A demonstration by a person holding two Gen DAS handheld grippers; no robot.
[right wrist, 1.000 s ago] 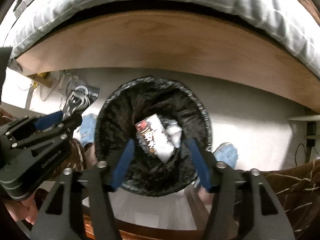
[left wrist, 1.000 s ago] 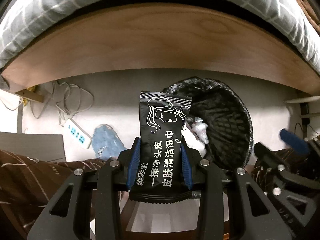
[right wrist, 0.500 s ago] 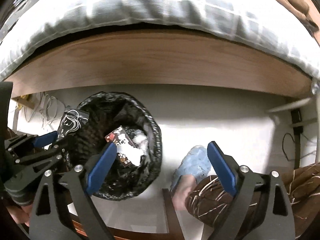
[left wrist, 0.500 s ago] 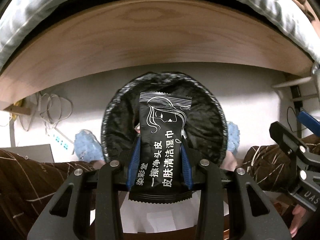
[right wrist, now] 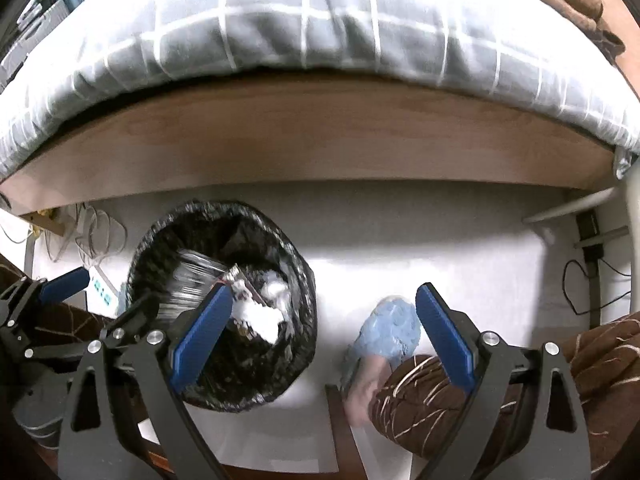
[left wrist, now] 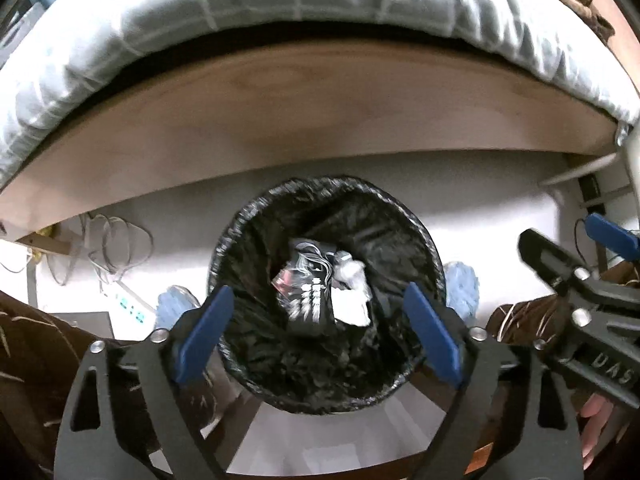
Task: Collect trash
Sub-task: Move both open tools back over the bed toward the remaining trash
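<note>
The bin (left wrist: 230,240) with its black liner stands on the pale floor, straight below my left gripper (left wrist: 316,290). Its jaws are opening, with nothing pressed between the blue pads. A black wipe packet (left wrist: 308,296) lies blurred inside the bin, beside crumpled white tissue (left wrist: 354,300). In the right wrist view the bin (right wrist: 298,280) sits to the left, with the blurred packet (right wrist: 192,276) in it. My right gripper (right wrist: 324,290) stands open over the floor to the bin's right, holding nothing.
A wooden bed side (left wrist: 320,112) under grey checked bedding (right wrist: 280,28) runs across the back. A power strip (left wrist: 128,304) and cables (left wrist: 116,244) lie left of the bin. A person's blue slipper (right wrist: 392,328) and brown patterned trouser leg (right wrist: 440,392) are right of it.
My left gripper moved over the bin, then opened, and the black packet dropped in. My right gripper opened wider and moved right, off the bin.
</note>
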